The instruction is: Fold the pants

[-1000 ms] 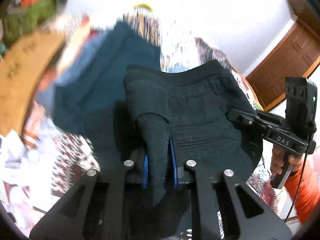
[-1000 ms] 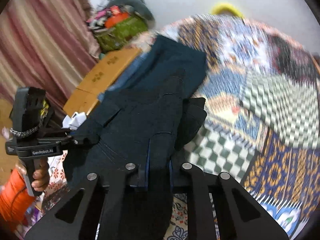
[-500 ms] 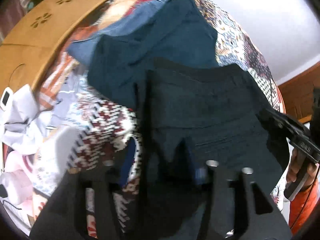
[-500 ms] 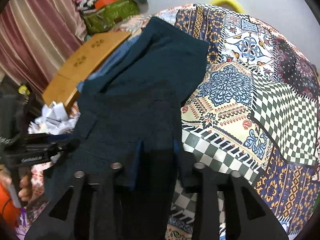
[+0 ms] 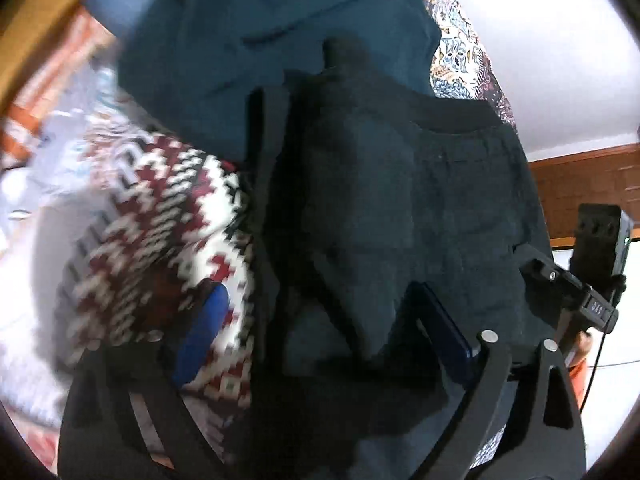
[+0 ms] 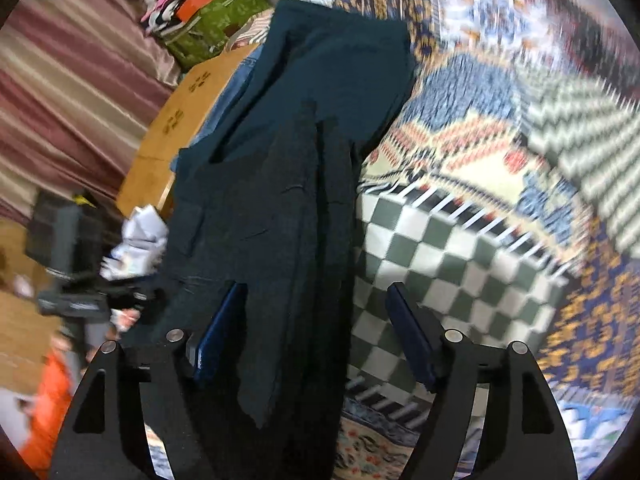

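Observation:
Dark navy pants [image 5: 400, 208] lie on the patterned bedspread [image 5: 160, 216], partly folded, with their lighter teal legs [image 5: 280, 40] stretching away. My left gripper [image 5: 320, 320] is open, its blue pads apart over the near left edge of the pants. My right gripper [image 6: 316, 328] is open too, with the near right edge of the pants [image 6: 288, 220] lying loose between its pads. The right gripper shows in the left wrist view [image 5: 576, 292], and the left one in the right wrist view [image 6: 76, 300].
A wooden headboard [image 6: 176, 120] runs along the bed's left side. A green bag and clutter [image 6: 208, 20] sit beyond it by a striped curtain [image 6: 60, 80]. White crumpled cloth [image 6: 136, 240] lies at the bed's left edge. Checked bedspread [image 6: 440, 260] spreads right.
Both grippers were shut on the pants' near edge one second ago. They have since opened, let the fabric go, and it now lies lower on the bed.

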`<state>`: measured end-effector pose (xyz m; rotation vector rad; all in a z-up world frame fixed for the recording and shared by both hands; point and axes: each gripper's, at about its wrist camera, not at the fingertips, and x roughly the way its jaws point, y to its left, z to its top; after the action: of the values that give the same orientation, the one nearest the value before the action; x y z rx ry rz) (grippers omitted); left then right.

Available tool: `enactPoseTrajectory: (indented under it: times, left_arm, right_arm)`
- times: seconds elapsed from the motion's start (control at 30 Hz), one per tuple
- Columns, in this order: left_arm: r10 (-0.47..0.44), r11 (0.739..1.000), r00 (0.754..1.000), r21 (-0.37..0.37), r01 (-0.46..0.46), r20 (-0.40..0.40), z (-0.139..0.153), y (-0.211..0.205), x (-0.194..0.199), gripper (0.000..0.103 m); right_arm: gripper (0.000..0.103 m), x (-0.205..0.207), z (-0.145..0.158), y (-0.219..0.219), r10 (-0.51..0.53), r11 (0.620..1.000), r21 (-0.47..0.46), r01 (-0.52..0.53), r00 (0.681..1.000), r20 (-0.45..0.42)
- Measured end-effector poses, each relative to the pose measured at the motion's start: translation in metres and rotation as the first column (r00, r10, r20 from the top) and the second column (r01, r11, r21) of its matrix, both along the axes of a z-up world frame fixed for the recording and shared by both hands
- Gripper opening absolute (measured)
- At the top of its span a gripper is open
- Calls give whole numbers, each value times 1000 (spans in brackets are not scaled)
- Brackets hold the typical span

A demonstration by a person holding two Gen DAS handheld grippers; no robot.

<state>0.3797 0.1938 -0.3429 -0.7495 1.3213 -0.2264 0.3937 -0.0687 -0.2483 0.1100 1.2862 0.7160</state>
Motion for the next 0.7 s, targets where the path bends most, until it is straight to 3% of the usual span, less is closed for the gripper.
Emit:
enactPoseTrajectory:
  times: [0.03,0.1,0.17,0.23,0.27,0.37,0.47,0.53,0.7]
  left_arm:
    - [3,1000,1000,-21,-3,0,-2,1,4,96]
    - [15,999,1000,-51,-14,18,0,3,12,80]
    - [21,999,1000,-48,-20,19,3,1,17,66]
    - [11,1000,999,6,-11,43,13,-6,17,58]
    - [1,999,998,35,-3,59,19,-10,15,47]
    - [-50,988,988,152,28,147,53,-21,7,31]
    - [-86,974,971,226,34,223,87,-28,2,25]
    - [-97,964,954,265,19,285,114,-26,-3,24]
    - [-100,941,901,334,-52,423,181,-8,-3,23]
  right_arm:
    - [73,3,-4,0,-4,1000,17,4,1000,-23]
    - [69,5,-4,2,7,1000,28,-6,1000,-21]
    - [46,2,-4,5,16,998,57,-15,1000,-24]
    - [43,2,-6,7,2,996,93,4,998,-63]
    - [40,2,-6,7,-2,996,91,7,998,-64]
    - [30,-4,4,12,5,998,64,-4,1000,-9]
    - [21,-11,18,17,2,999,39,-4,999,53]
    - [20,-16,29,18,0,998,69,-6,996,84]
    - [20,-30,84,29,-13,994,105,-19,954,299]
